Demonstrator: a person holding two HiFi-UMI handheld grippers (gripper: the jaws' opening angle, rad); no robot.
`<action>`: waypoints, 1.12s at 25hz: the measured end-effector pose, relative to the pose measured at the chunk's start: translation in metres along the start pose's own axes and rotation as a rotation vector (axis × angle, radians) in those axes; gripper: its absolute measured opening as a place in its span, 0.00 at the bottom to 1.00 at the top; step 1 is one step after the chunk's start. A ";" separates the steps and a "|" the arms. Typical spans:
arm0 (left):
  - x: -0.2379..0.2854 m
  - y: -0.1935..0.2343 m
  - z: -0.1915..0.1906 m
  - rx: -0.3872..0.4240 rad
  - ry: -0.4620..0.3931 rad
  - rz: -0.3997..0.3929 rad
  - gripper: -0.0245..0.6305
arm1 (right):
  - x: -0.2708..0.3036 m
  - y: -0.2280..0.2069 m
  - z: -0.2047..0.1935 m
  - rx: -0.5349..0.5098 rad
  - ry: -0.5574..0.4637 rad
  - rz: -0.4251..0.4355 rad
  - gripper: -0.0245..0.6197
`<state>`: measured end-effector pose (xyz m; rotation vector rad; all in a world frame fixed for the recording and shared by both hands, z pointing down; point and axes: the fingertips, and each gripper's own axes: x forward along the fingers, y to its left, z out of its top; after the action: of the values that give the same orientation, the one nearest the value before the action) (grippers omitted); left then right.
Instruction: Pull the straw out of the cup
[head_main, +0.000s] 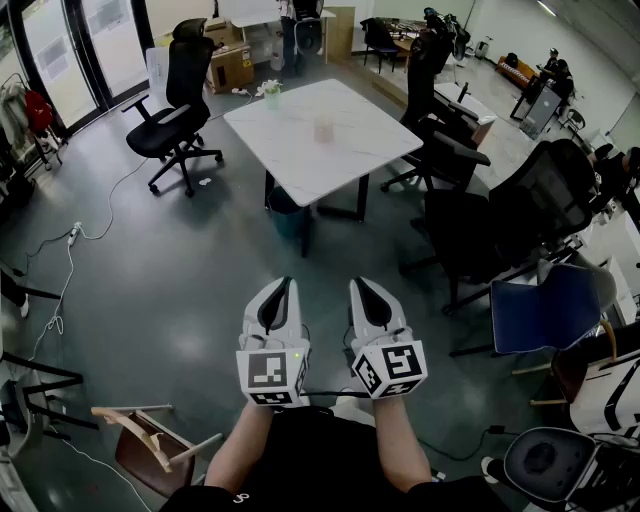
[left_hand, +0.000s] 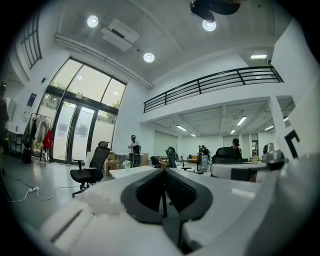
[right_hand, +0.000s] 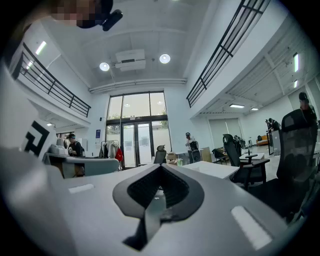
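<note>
Side by side and level above the grey floor (head_main: 150, 300): left claw (head_main: 280, 288) and right claw (head_main: 363, 288), jaws of both pressed together, nothing between them. Well ahead of both tips, a white table (head_main: 300, 165), with a pale cup (head_main: 322, 129) near its middle, well apart from either claw; straw too small to make out. Beyond and left of the cup, a small potted plant (head_main: 270, 90). Ahead and left of the left claw, a black office chair (head_main: 178, 105).
</note>
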<state>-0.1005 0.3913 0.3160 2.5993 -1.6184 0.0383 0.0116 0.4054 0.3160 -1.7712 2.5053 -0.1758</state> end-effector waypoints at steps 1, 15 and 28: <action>0.001 0.001 -0.001 0.000 0.001 0.000 0.04 | 0.002 0.000 0.000 0.000 0.000 0.001 0.04; 0.003 0.051 -0.011 -0.041 0.009 0.040 0.04 | 0.037 0.022 -0.014 0.023 0.022 -0.002 0.04; 0.053 0.070 -0.007 -0.061 -0.020 0.030 0.04 | 0.092 0.005 -0.006 -0.068 0.030 0.008 0.04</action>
<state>-0.1395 0.3142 0.3298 2.5389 -1.6378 -0.0350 -0.0249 0.3204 0.3216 -1.7958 2.5685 -0.1191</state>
